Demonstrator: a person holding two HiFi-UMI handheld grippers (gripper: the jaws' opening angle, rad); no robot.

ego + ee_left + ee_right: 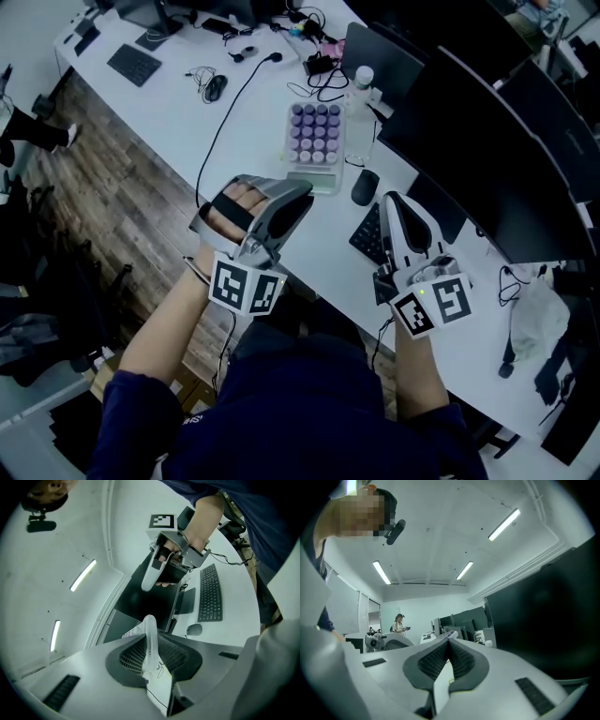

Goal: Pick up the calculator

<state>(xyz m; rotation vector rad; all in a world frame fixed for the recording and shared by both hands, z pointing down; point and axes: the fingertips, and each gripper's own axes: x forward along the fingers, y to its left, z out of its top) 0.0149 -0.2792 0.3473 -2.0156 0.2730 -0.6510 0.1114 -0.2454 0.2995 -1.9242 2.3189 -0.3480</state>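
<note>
White desk [187,112], clear water bottle [359,122] upright near the dark monitors [487,141], black mouse [365,187] just beside a black keyboard [368,234], second mouse [215,87] with loose cables [225,122] further up, wood floor [112,206] left, plastic bag [539,314] right, ceiling strip lights [504,524], person standing far off [399,623].

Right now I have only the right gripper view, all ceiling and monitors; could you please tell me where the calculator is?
Observer: The left gripper is shut on the calculator at its near edge.
Operator: Which way do its keys face?
Observer: Upward; the head view shows the purple keys from above.
Operator: What is by my right gripper?
Observer: The black keyboard lies beside it on the white desk, with the mouse just beyond its tips.
</note>
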